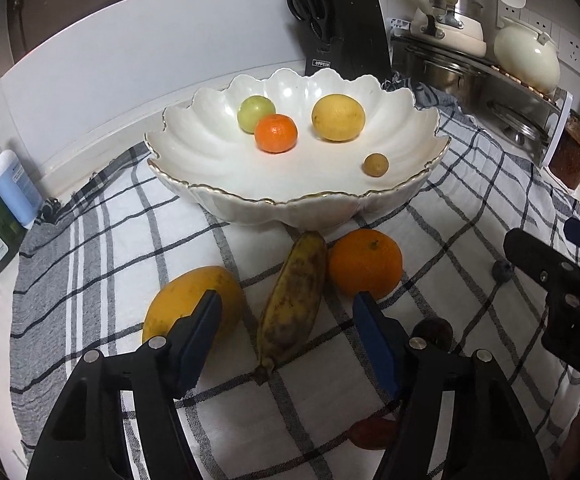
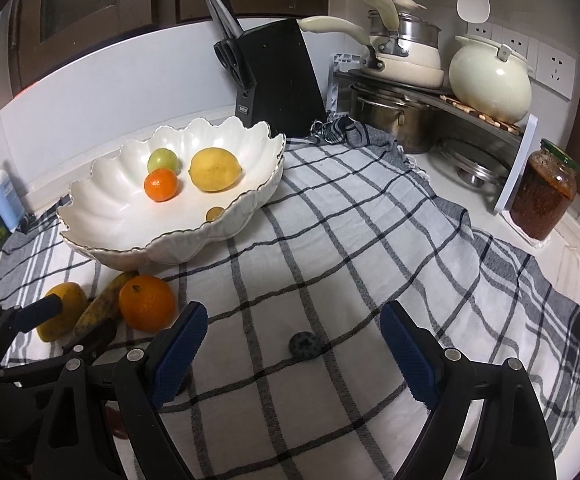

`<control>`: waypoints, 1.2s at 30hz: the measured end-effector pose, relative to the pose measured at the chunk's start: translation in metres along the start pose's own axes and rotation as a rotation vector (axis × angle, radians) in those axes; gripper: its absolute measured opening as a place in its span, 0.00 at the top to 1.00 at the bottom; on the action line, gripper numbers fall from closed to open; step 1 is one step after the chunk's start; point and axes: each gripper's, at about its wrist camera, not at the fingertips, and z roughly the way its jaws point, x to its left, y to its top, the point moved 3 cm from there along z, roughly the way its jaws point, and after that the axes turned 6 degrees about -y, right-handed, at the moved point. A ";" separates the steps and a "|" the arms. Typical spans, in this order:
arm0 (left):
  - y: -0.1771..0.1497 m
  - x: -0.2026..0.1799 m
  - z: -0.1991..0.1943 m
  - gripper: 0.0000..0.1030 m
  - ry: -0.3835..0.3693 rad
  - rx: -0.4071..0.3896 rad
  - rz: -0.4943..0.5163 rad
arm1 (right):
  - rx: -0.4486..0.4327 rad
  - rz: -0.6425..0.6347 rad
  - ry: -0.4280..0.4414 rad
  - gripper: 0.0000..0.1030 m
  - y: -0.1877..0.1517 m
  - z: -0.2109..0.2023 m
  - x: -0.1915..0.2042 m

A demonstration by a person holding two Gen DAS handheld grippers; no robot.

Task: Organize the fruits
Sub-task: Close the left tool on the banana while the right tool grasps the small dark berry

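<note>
Now left claw (image 1: 286, 314) straddles banana (image 1: 291, 300) (pads apart).

Speckled banana (image 1: 293, 300) lies between mango (image 1: 194, 304) and orange (image 1: 365, 263), before the scalloped bowl (image 1: 250, 208).

The surface (image 2: 577, 280) carries a checked cloth (image 2: 329, 240) filling mid-frame; a sauce jar (image 2: 543, 190) stands at right, bottles (image 2: 4, 196) at left.
</note>
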 end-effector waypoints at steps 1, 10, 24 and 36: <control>0.000 0.000 0.000 0.34 -0.002 0.000 0.000 | 0.004 0.004 -0.001 0.14 -0.001 0.001 -0.001; -0.007 -0.003 0.010 0.42 -0.032 0.033 -0.005 | 0.015 0.002 -0.007 0.14 -0.005 0.003 -0.001; -0.004 0.002 0.027 0.51 -0.046 0.054 -0.031 | 0.032 -0.021 -0.013 0.39 -0.014 0.015 0.000; -0.004 0.007 0.031 0.65 -0.052 0.048 -0.049 | 0.077 -0.028 -0.020 0.64 -0.024 0.033 -0.001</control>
